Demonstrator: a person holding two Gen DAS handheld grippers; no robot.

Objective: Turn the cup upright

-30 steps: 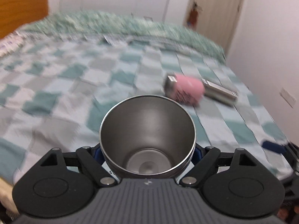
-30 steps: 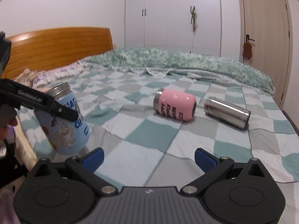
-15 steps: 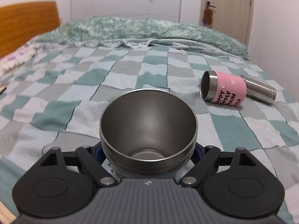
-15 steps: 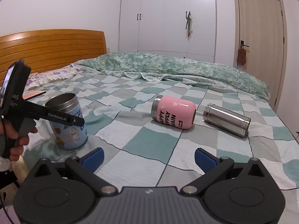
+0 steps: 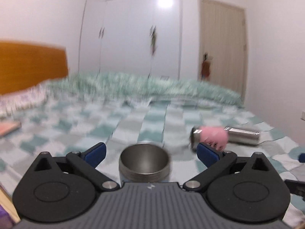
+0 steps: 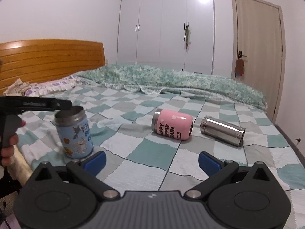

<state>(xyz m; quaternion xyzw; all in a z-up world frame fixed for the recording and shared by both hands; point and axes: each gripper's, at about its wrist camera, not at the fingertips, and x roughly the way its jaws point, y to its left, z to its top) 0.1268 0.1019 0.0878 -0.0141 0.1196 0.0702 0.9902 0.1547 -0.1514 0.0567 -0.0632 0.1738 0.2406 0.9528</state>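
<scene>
A blue cartoon-print steel cup (image 6: 75,133) stands upright on the checked bed cover, mouth up. In the left wrist view its open steel mouth (image 5: 144,161) sits between and just past my left gripper (image 5: 150,152), whose blue-padded jaws are spread wide and not touching it. In the right wrist view the left gripper (image 6: 63,105) hovers at the cup's rim. A pink cup (image 6: 172,126) lies on its side mid-bed, with a steel cup (image 6: 222,130) on its side to its right. My right gripper (image 6: 151,162) is open and empty, low over the bed's near edge.
A green patterned quilt (image 6: 171,80) is bunched across the far side of the bed. A wooden headboard (image 6: 49,57) stands at the left. White wardrobes (image 6: 165,24) and a door (image 6: 257,47) are behind. A pink flat object (image 5: 7,128) lies at far left.
My left gripper has opened and let go of the blue cup, which now stands upright on the bed. The left gripper has pulled back and tilted up. The right gripper has barely moved.
</scene>
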